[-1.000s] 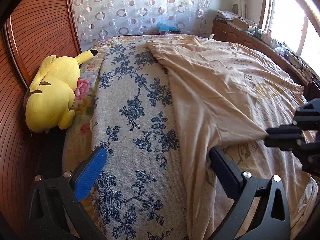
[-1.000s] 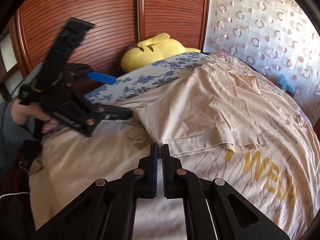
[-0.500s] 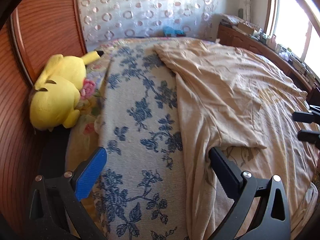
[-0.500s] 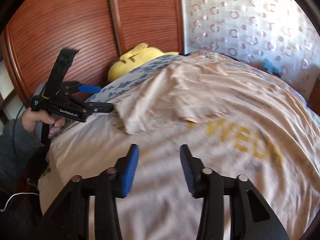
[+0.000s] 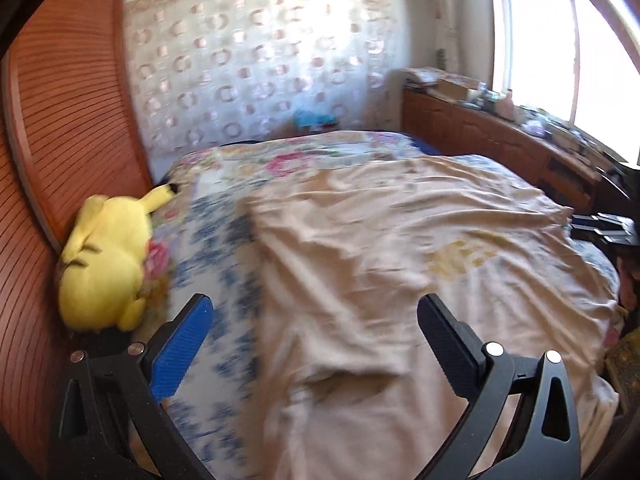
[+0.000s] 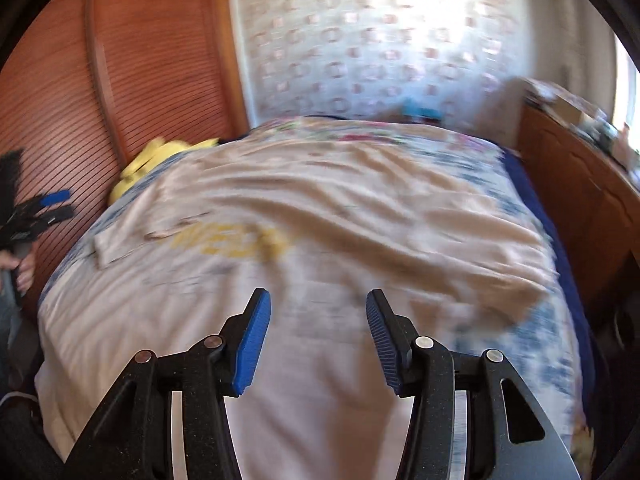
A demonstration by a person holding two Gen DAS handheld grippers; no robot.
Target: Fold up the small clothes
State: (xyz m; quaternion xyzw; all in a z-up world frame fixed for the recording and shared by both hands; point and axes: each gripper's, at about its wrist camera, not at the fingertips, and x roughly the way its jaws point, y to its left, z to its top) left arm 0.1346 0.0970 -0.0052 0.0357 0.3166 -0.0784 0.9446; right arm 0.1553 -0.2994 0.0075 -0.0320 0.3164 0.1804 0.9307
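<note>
A beige T-shirt (image 5: 400,240) with yellow lettering lies spread over the bed, blurred in both views. In the right wrist view the T-shirt (image 6: 340,200) has one sleeve (image 6: 120,240) folded inward at its left side. My left gripper (image 5: 315,302) hovers wide open above the shirt's near left part, nothing between its fingers. My right gripper (image 6: 317,294) hangs over the shirt's near hem; its jaws are opening and nothing is between them. The left gripper (image 6: 40,208) also shows at the far left, held by a hand (image 6: 20,272).
A yellow plush toy (image 5: 104,264) lies against the slatted wooden panel (image 5: 60,120) on the left. A blue-flowered bedspread (image 5: 224,240) lies under the shirt. A wooden cabinet (image 5: 500,140) with clutter runs along the right under the window. A patterned curtain (image 5: 260,60) hangs behind the bed.
My right gripper went from shut to open and swung across the shirt toward the bed's right side. My left gripper rose and pulled back off the shirt's folded edge.
</note>
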